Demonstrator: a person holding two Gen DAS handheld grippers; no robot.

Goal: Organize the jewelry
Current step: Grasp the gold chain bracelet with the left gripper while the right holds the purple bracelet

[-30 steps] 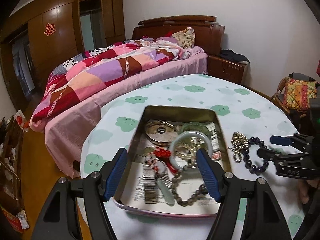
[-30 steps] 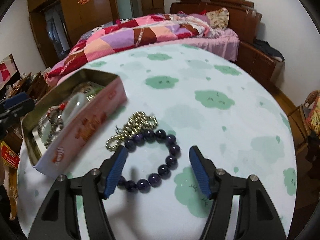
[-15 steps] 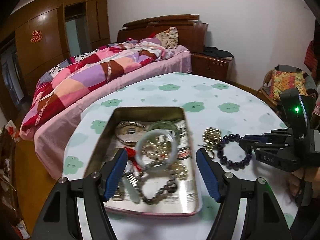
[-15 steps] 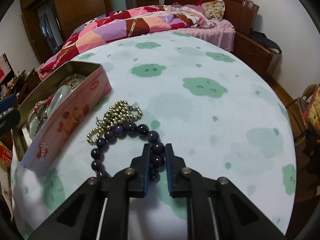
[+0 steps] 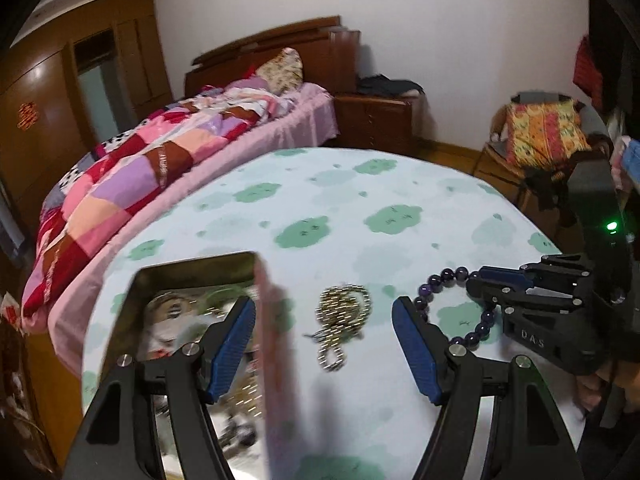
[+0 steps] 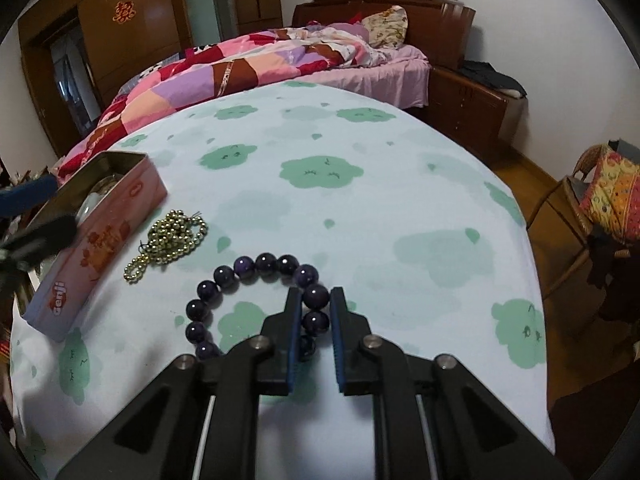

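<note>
At lower left of the left view your left gripper (image 5: 323, 344), spread and empty, has swung from the tin (image 5: 192, 276) toward the gold chain (image 5: 340, 320), while at right your right gripper (image 6: 315, 322) has pinched the purple bracelet (image 6: 256, 296), so it's ready to lift.

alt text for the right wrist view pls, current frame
The right tongs are shut on the purple bead bracelet, which lies on a table covered with a green cloud-print cloth. To its left are a gold bead chain and a pink open tin holding jewelry, with a bed behind.
</note>
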